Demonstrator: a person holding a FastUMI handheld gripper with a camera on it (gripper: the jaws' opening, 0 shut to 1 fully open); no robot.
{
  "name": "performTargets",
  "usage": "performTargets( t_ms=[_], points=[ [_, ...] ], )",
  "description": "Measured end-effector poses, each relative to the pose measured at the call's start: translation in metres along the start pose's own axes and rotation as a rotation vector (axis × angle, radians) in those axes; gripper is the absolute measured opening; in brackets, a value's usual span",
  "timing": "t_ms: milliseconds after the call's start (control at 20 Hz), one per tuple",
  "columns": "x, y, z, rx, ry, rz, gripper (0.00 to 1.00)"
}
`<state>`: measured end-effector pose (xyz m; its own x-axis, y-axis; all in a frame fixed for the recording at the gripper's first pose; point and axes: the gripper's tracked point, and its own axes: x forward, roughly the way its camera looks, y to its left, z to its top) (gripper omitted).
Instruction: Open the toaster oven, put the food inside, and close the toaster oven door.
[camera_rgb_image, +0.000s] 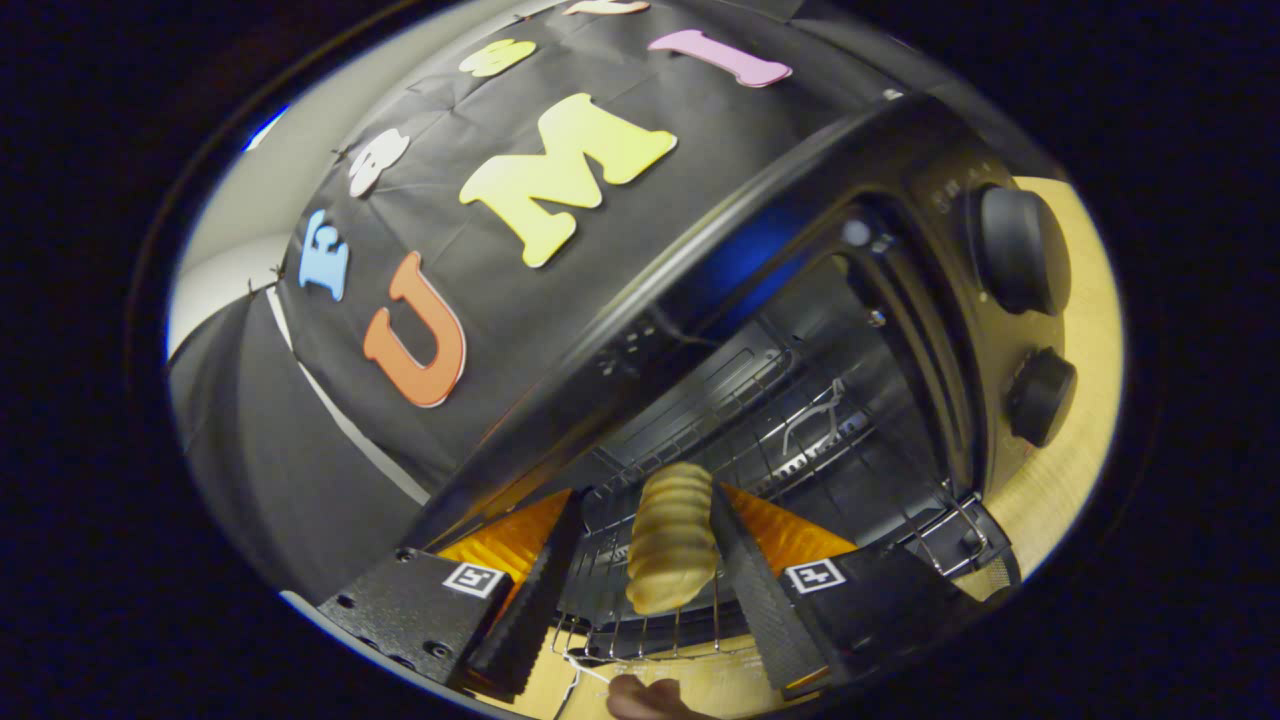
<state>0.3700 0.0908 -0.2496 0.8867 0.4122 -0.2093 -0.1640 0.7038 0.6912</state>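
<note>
Your claw (655, 560) is at the mouth of the oven (800, 330), with its fingers spread apart. The bread (672, 535) sits in the gap between them. The right finger looks to touch the bread's side or sit just beside it; the left finger stands clear of it, with rack showing in between, so nothing is clamped.

The bread is a ribbed, pale loaf. Its long axis runs along the fingers: one end points into the oven cavity, the other rounded end back toward you, hanging near the front edge of the rack (760, 440). It seems to lie on the rack wires, though you can't tell for sure whether it rests there fully.

The oven is open; the cavity lies ahead of the claw and the rack runs from between the fingers deep inside. Two knobs, upper (1020, 250) and lower (1040, 395), sit on the control panel beyond the right finger. The worktop (1090, 340) shows past the panel and again just under the fingers. Part of a hand (645, 697) shows below the claw, near the rack's front edge.
</note>
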Motion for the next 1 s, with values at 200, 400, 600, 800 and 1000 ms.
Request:
performTargets(
  t_ms=[200, 400, 600, 800, 1000],
  points=[
    [-0.019, 0.004, 0.003, -0.03, -0.022, -0.015, 0.95],
    [-0.049, 0.011, 0.007, 0.004, -0.032, -0.034, 0.98],
    [-0.077, 0.018, 0.002, -0.041, -0.021, -0.049, 1.0],
    [-0.115, 0.03, -0.001, -0.084, -0.027, -0.045, 1.0],
    [-0.144, 0.026, -0.019, -0.214, 0.013, -0.137, 1.0]
  ],
)
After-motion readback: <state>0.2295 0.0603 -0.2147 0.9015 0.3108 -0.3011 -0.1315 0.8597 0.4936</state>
